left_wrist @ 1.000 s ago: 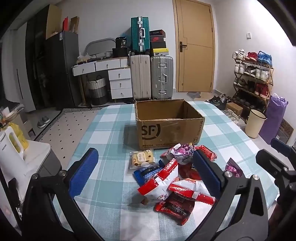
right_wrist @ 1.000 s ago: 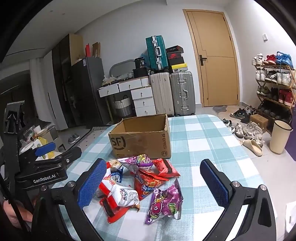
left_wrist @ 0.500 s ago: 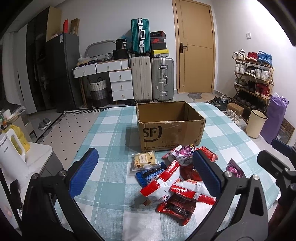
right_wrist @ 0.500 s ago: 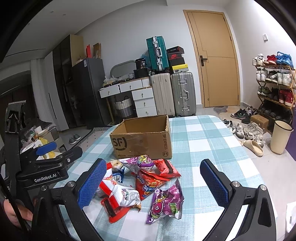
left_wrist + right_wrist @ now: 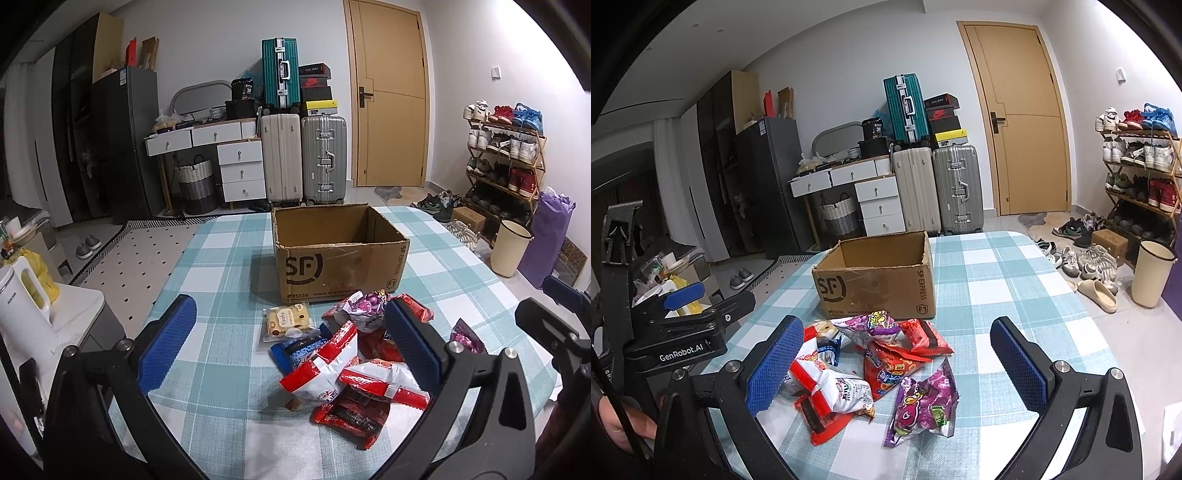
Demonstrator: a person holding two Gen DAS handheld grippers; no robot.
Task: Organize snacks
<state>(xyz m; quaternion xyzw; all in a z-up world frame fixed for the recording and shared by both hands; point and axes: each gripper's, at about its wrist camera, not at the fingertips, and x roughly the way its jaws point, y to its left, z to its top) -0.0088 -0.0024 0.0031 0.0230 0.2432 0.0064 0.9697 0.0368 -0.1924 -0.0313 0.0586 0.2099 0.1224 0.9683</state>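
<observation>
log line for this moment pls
left gripper: open | right gripper: open | snack pile: on table | cardboard box: empty

An open brown cardboard box [image 5: 340, 254] printed "SF" stands upright on the checked worktop [image 5: 221, 258], its top open and no snacks visible inside; just in front of it lies a loose heap of snack packets. The heap holds a clear pack of pale biscuits [image 5: 286, 320], a blue packet [image 5: 295, 349], a white-and-red bag [image 5: 836, 387], an orange-red bag [image 5: 892, 369] and a red wrapper [image 5: 923, 336]; one purple bag [image 5: 875, 325] touches the box's foot; another purple bag [image 5: 923, 406] lies flat nearest the right-hand camera.
</observation>
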